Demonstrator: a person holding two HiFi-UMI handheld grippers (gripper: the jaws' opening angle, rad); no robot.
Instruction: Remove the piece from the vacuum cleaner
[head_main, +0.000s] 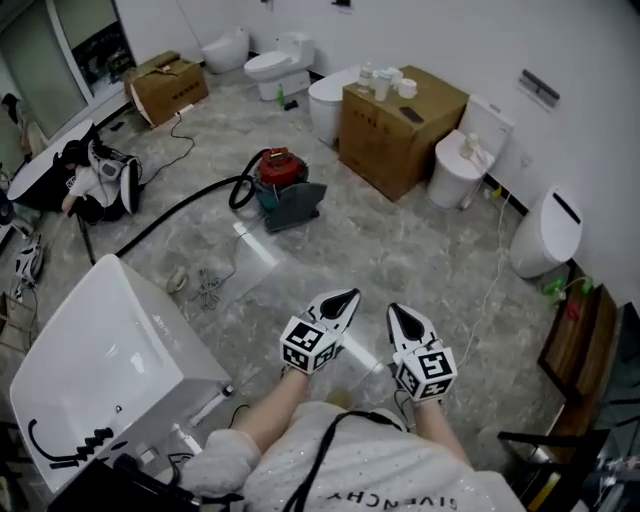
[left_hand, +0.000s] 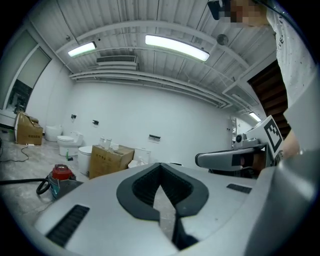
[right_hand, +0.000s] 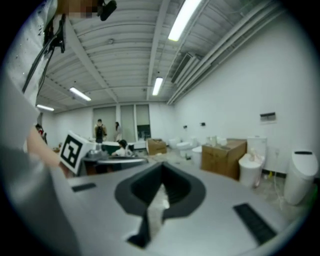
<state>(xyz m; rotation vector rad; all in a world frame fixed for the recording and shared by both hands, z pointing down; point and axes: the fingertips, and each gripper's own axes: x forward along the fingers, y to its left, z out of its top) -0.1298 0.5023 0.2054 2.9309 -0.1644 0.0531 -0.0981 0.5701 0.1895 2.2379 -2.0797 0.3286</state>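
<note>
**Vacuum cleaner lies ahead at 11 o'clock, left gripper the nearer**

Head view: the vacuum cleaner (head_main: 281, 178), with a red top on a dark body, stands on the floor (head_main: 400, 250) well apart from both grippers. Seen from them, it lies up the frame at about 11 o'clock. A grey wedge-shaped part (head_main: 296, 206) sits against its near side. Its black hose (head_main: 180, 216) runs away from the body toward 8 o'clock. Which of these is the piece to remove cannot be settled from here. The left gripper (head_main: 343, 298) and the right gripper (head_main: 399, 314) are side by side at the bottom, tips pointing up the frame. The left one is closer to the machine. Both have their jaws pressed together and carry nothing.

Left gripper view: the jaws of the left gripper (left_hand: 161, 175) meet at the tip, with only a thin slit of floor showing behind and nothing in it. The vacuum cleaner (left_hand: 60, 174) appears small at 9 o'clock, so the gripper points to the right of it. The right gripper (left_hand: 201, 160) shows at 3 o'clock.

Right gripper view: the right gripper (right_hand: 162, 181) is likewise closed and empty. The vacuum cleaner is not in this view. A cardboard box (right_hand: 223, 156) and a toilet (right_hand: 300, 176) lie at 3 o'clock. By these frames, the approach calls for a swing toward the left, and the left gripper has the shorter way.
</note>
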